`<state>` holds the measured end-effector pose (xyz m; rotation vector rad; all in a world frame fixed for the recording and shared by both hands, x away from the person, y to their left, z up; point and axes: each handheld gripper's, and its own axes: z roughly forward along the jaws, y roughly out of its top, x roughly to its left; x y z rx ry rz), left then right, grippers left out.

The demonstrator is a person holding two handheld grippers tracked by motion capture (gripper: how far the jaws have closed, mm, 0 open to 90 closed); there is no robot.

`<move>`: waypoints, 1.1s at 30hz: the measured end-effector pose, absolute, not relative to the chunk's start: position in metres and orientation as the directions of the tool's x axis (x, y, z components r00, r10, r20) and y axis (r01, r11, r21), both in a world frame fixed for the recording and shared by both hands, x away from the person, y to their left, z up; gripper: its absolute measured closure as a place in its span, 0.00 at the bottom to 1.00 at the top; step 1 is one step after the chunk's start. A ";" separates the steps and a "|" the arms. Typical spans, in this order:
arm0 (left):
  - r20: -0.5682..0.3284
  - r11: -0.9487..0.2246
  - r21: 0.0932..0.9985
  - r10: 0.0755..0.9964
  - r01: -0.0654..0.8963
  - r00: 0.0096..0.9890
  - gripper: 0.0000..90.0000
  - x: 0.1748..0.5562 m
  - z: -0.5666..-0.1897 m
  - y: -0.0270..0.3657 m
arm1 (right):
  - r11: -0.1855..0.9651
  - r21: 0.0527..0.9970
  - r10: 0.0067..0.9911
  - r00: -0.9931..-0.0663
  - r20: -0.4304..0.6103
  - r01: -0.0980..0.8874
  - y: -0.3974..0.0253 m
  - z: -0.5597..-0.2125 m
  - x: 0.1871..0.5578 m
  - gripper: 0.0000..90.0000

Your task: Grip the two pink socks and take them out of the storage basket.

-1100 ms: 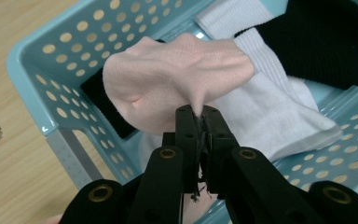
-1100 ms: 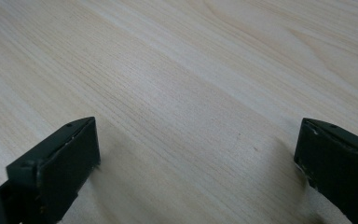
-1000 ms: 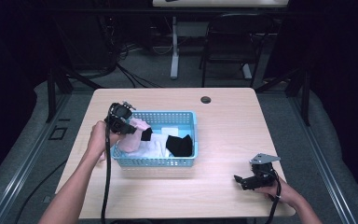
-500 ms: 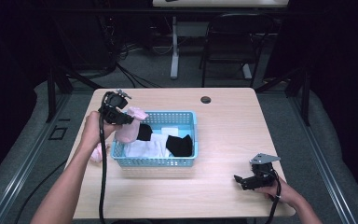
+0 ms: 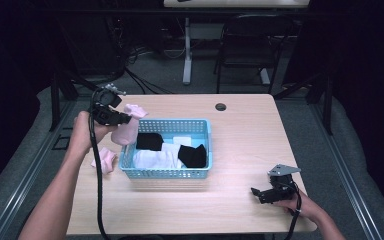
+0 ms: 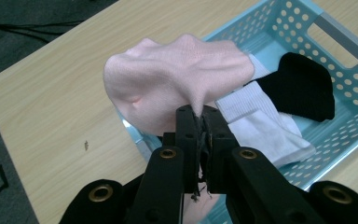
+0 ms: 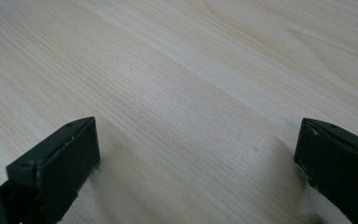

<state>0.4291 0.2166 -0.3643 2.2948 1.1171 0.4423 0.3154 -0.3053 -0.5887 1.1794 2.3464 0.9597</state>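
Pink sock [image 6: 177, 79], pinched by a small fold in the fully closed left gripper [image 6: 200, 122] above the basket's [image 5: 167, 173] left rim, may slip free; right gripper [image 7: 196, 158] rests wide open, empty.

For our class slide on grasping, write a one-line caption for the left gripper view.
Left gripper shut on a pink sock, held above the blue basket of black and white socks.

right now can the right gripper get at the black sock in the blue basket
Probably yes: the right gripper rests open on the bare table, and the black sock lies uncovered at the near right of the blue plastic basket.
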 end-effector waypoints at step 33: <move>-0.020 -0.296 0.486 0.937 0.822 0.349 0.96 0.433 -0.441 0.336 | 0.427 0.701 0.804 -0.595 -0.005 0.571 -0.305 -0.589 0.315 0.00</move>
